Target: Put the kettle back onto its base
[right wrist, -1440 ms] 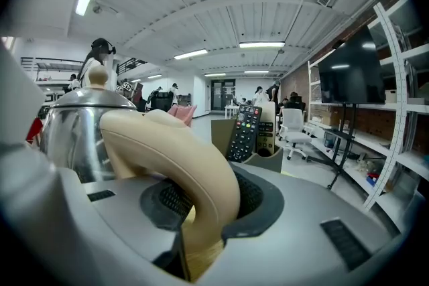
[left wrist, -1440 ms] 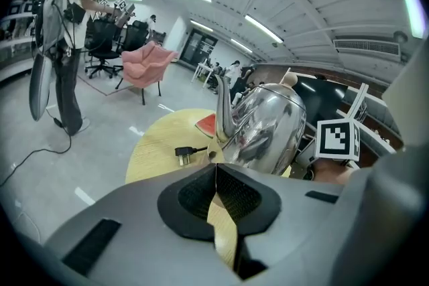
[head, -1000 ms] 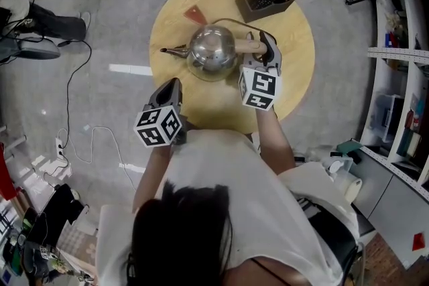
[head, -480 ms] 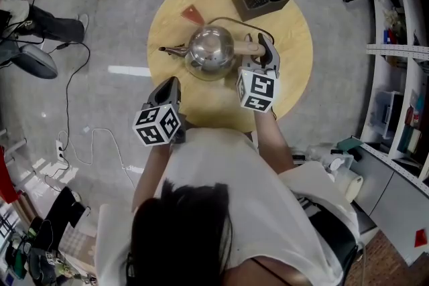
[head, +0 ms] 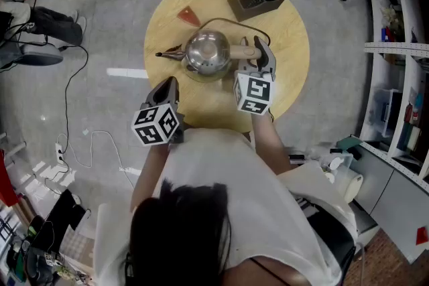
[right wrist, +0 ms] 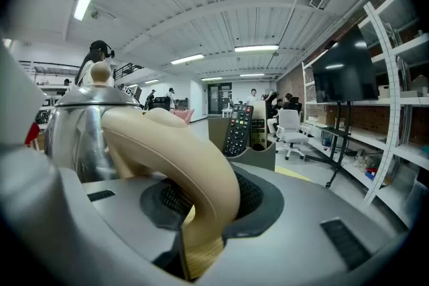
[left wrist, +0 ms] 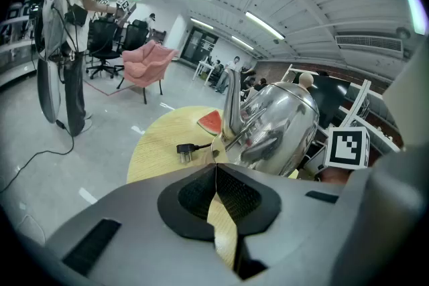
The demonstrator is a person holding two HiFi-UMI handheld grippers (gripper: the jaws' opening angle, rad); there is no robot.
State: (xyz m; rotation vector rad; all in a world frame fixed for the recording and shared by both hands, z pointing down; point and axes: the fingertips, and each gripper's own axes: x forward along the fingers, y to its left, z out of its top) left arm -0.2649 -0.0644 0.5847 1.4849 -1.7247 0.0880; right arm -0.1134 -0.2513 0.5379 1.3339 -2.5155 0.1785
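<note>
A shiny steel kettle (head: 208, 53) stands at the middle of the round wooden table (head: 288, 70), spout pointing left. A pale rim, perhaps its base (head: 209, 77), shows under it; I cannot tell if the kettle rests on it. My right gripper (head: 260, 51) is shut on the kettle's cream handle (right wrist: 174, 151), which fills the space between the pads. The kettle body (right wrist: 77, 127) is just left of the handle. My left gripper (head: 171, 84) hovers at the table's near left edge, jaws shut and empty (left wrist: 216, 167), pointing at the kettle (left wrist: 278, 120).
A brown box (head: 258, 0) holding remotes stands at the table's far right. A watermelon-slice toy (head: 188, 15) lies at the far left. A black cable (head: 238, 23) curves behind the kettle, and its plug (left wrist: 186, 151) lies near the spout. Shelving (head: 395, 57) stands at the right.
</note>
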